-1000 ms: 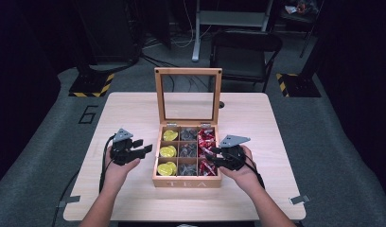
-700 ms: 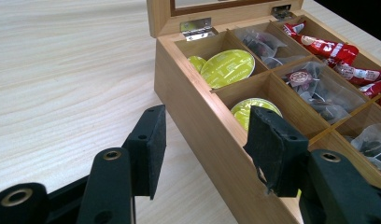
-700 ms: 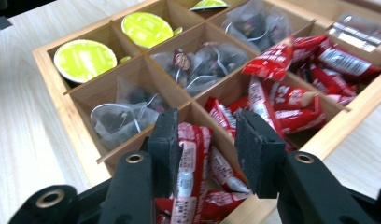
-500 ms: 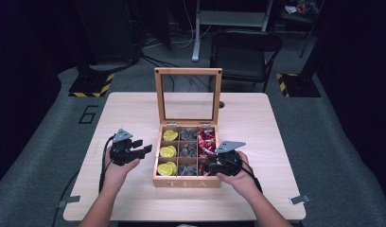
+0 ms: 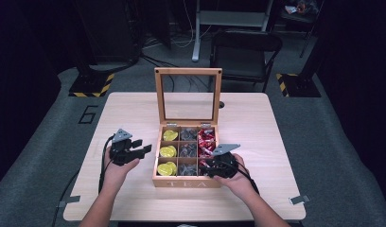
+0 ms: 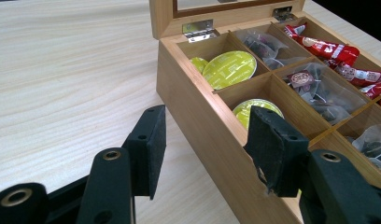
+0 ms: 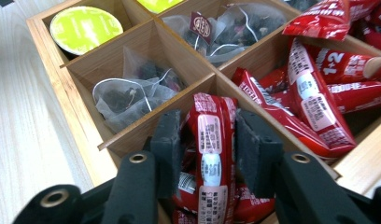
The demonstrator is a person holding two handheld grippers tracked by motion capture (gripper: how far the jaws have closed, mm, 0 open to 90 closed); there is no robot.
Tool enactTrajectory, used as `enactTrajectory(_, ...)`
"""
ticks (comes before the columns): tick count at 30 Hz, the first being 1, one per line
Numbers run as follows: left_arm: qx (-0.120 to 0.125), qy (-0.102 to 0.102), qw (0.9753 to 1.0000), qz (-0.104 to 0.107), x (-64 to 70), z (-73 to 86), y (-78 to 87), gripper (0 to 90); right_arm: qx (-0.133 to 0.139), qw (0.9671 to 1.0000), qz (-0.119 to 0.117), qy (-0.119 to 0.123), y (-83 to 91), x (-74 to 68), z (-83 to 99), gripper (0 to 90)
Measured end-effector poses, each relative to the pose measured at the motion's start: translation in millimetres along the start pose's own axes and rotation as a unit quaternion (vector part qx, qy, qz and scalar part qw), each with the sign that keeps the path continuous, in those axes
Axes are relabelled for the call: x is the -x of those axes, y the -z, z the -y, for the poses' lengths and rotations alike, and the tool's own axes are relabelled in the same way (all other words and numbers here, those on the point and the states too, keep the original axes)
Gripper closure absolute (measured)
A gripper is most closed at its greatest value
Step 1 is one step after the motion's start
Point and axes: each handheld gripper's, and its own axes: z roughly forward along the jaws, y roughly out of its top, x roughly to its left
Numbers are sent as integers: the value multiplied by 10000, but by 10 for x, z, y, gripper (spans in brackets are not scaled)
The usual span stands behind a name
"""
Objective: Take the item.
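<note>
In the right gripper view, a red sachet [image 7: 212, 154] is seen standing between the two black jaws of the right gripper [image 7: 207, 154], in the near right compartment of the tea box [image 5: 155, 177]. The long axis of the sachet runs along the jaws, away from the camera, and the pads are placed on its two long sides; they appear to touch it, but it cannot be told for sure whether it is already clamped. The coming move is judged to be a closing and a lift straight up, since the wooden dividers stand close on both sides. The left gripper [image 5: 141, 146] is held wide apart and empty, just beside the left wall of the box, so the right hand [image 5: 236, 177] is clearly the nearer one to the sachet. Farther in the box, grey tea bags [image 5: 187, 150] are kept in the middle column and yellow-green capsules [image 5: 167, 152] in the left column. The glass lid [image 5: 188, 97] is raised upright at the far side. The box is placed on a pale wooden table [image 5: 285, 142], and behind it a dark chair [image 5: 245, 52] and cables on a grey floor are seen.
</note>
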Motion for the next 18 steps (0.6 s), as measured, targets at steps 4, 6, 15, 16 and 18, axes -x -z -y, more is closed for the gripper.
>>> enactTrajectory(4,41,12,10000,-26,1,3,-4,474,-9,10000,-88,-34,-5,1,1,670)
enactTrajectory(6,2,1,10000,-7,-3,0,2,474,-6,9999,-132,-19,0,-5,-3,694)
enactTrajectory(15,6,5,10000,-8,-1,1,1,473,-26,9998,-157,90,32,-21,-18,739)
enactTrajectory(16,42,11,10000,-28,1,3,-3,473,-53,9999,-135,69,40,-30,-20,740)
enactTrajectory(18,58,23,10000,-37,2,4,-3,473,-52,9998,-124,171,49,-34,-31,741)
